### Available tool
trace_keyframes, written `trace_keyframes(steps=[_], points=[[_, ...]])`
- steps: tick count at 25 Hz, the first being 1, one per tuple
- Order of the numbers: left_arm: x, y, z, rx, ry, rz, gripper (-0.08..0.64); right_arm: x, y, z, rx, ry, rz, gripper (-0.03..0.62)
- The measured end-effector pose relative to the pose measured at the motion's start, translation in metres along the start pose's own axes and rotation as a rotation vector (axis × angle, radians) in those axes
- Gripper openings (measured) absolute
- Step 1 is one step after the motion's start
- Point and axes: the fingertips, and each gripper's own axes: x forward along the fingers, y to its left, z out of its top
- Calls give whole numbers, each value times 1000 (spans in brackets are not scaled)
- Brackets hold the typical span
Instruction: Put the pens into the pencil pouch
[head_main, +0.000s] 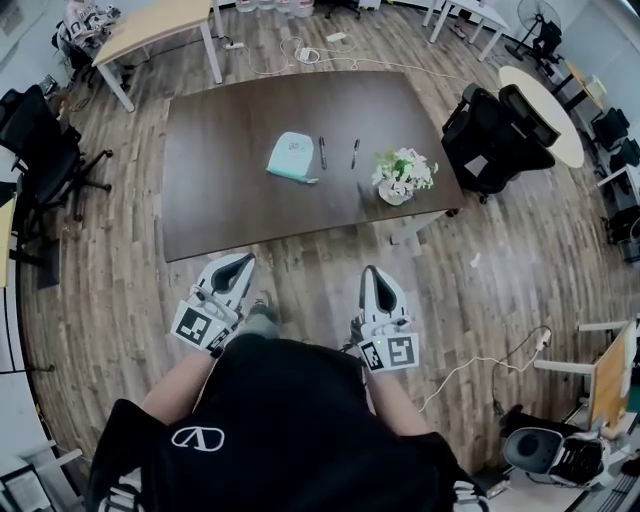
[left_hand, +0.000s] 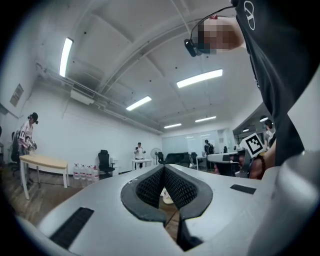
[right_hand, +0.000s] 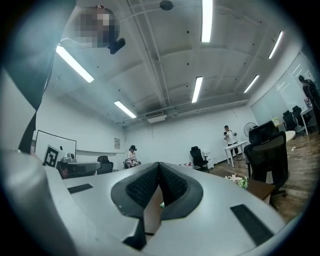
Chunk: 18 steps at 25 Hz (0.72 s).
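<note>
In the head view a light teal pencil pouch (head_main: 291, 156) lies near the middle of a dark brown table (head_main: 230, 190). Two dark pens lie to its right, one pen (head_main: 322, 152) close to the pouch and a second pen (head_main: 355, 153) further right. My left gripper (head_main: 241, 259) and right gripper (head_main: 371, 271) hover over the wooden floor in front of the table's near edge, well short of the pens. Both are shut and hold nothing. In the left gripper view the left gripper (left_hand: 164, 167) has its jaws together; in the right gripper view the right gripper (right_hand: 159, 165) does too.
A white pot of flowers (head_main: 402, 175) stands on the table's right part. A black office chair (head_main: 495, 135) is by the table's right side, another black chair (head_main: 40, 150) to the left. A light wooden desk (head_main: 160, 25) and cables lie beyond. Other people stand far off.
</note>
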Motion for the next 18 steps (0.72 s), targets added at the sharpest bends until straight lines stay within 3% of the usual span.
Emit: trace_keyframes(steps=[7, 12, 18], points=[[77, 80, -9, 1, -5, -10, 3, 81, -44, -3, 0, 12, -41, -2], [137, 152, -15, -14, -16, -71, 3, 163, -63, 8, -48, 11, -94, -2], [201, 224, -43, 22, 24, -170, 3, 246, -87, 3, -86, 40, -158, -2]])
